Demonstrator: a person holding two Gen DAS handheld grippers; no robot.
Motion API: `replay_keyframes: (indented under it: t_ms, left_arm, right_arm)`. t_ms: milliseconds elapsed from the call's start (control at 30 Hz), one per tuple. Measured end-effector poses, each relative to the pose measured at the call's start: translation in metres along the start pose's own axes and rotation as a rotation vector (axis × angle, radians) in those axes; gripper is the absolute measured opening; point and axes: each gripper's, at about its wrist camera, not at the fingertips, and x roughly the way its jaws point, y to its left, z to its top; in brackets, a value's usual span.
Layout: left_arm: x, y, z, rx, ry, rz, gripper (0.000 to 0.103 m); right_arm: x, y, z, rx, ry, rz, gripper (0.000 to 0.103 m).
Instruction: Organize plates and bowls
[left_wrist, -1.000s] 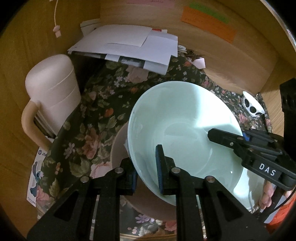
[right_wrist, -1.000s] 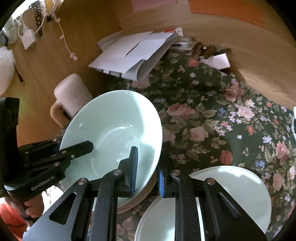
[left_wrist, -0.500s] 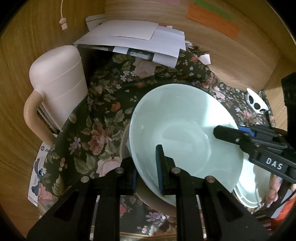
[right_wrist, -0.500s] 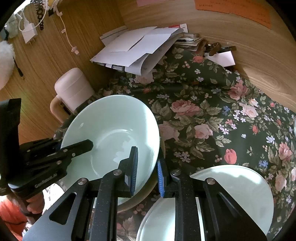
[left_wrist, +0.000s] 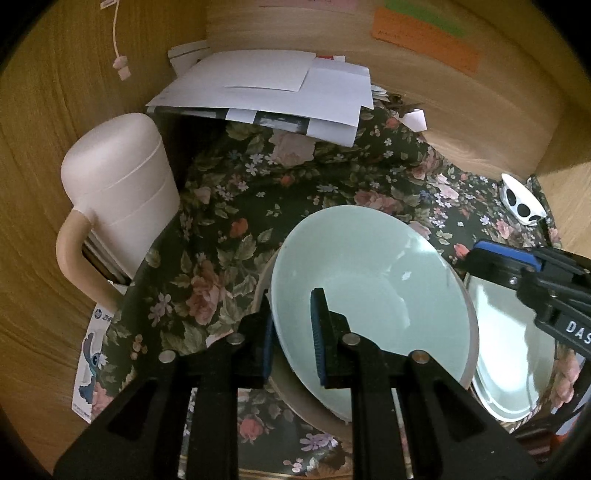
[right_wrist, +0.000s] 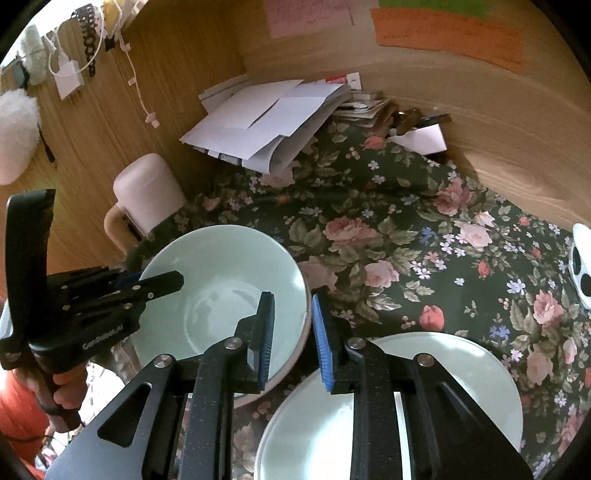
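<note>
Bowl (left_wrist: 373, 295), pale green, sits nested in a tan bowl (right_wrist: 295, 354) on the floral cloth (right_wrist: 406, 236), with a pale plate (right_wrist: 443, 373) just beside it at four o'clock. The left gripper (left_wrist: 293, 332) pinches its near rim, while the right gripper (right_wrist: 293, 328) is opening its jaws astride the rim at about four o'clock, the pads no longer pressing. To finish well, I judge the right should back straight off the rim without nudging it, and the left should release only once the bowl rests level.

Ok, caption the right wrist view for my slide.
Right tongs opening astride the pale green bowl's rim, left tongs gripping its far side, a plate alongside.
</note>
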Motion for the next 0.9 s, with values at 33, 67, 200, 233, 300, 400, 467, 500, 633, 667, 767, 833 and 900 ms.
replay_keyframes:
  t_ms: [33, 67, 200, 233, 300, 400, 467, 500, 633, 667, 767, 833, 900]
  left_arm:
    - [0.000, 0.000, 0.001, -0.001, 0.005, 0.001, 0.019]
    - [0.000, 0.000, 0.001, -0.005, 0.011, 0.000, 0.021]
    - [-0.002, -0.002, 0.005, -0.018, 0.023, 0.017, 0.027]
    - [-0.006, -0.004, 0.006, -0.013, 0.009, 0.028, 0.036]
    - [-0.015, -0.009, 0.010, 0.011, -0.045, 0.057, 0.053]
    - [-0.026, -0.020, 0.017, 0.057, -0.089, 0.066, 0.058]
    - [-0.031, -0.026, 0.024, 0.058, -0.100, 0.055, 0.063]
    - [-0.033, -0.029, 0.028, 0.055, -0.105, 0.045, 0.065]
    - [-0.040, -0.046, 0.040, 0.050, -0.140, 0.003, 0.069]
    - [-0.042, -0.052, 0.044, 0.055, -0.148, -0.009, 0.070]
    - [-0.045, -0.072, 0.053, 0.072, -0.170, -0.038, 0.072]
    - [-0.045, -0.087, 0.059, 0.090, -0.178, -0.056, 0.074]
    - [-0.046, -0.103, 0.067, 0.106, -0.190, -0.079, 0.077]
  right_arm:
    - [-0.003, -0.002, 0.000, 0.004, -0.006, -0.001, 0.022]
    - [-0.005, -0.005, 0.000, 0.009, -0.010, -0.006, 0.023]
    - [-0.016, -0.013, 0.000, 0.019, -0.032, -0.021, 0.028]
    - [-0.020, -0.016, 0.000, 0.023, -0.043, -0.028, 0.035]
    - [-0.027, -0.022, 0.001, 0.032, -0.066, -0.045, 0.045]
    - [-0.042, -0.033, 0.002, 0.045, -0.104, -0.085, 0.055]
    - [-0.052, -0.042, 0.003, 0.056, -0.127, -0.111, 0.064]
    - [-0.056, -0.045, 0.003, 0.059, -0.140, -0.127, 0.067]
    - [-0.077, -0.063, 0.006, 0.067, -0.187, -0.190, 0.073]
    - [-0.083, -0.068, 0.006, 0.070, -0.197, -0.203, 0.074]
    - [-0.099, -0.086, 0.006, 0.086, -0.221, -0.249, 0.074]
    - [-0.107, -0.097, 0.006, 0.102, -0.233, -0.275, 0.075]
    - [-0.116, -0.111, 0.006, 0.117, -0.244, -0.305, 0.075]
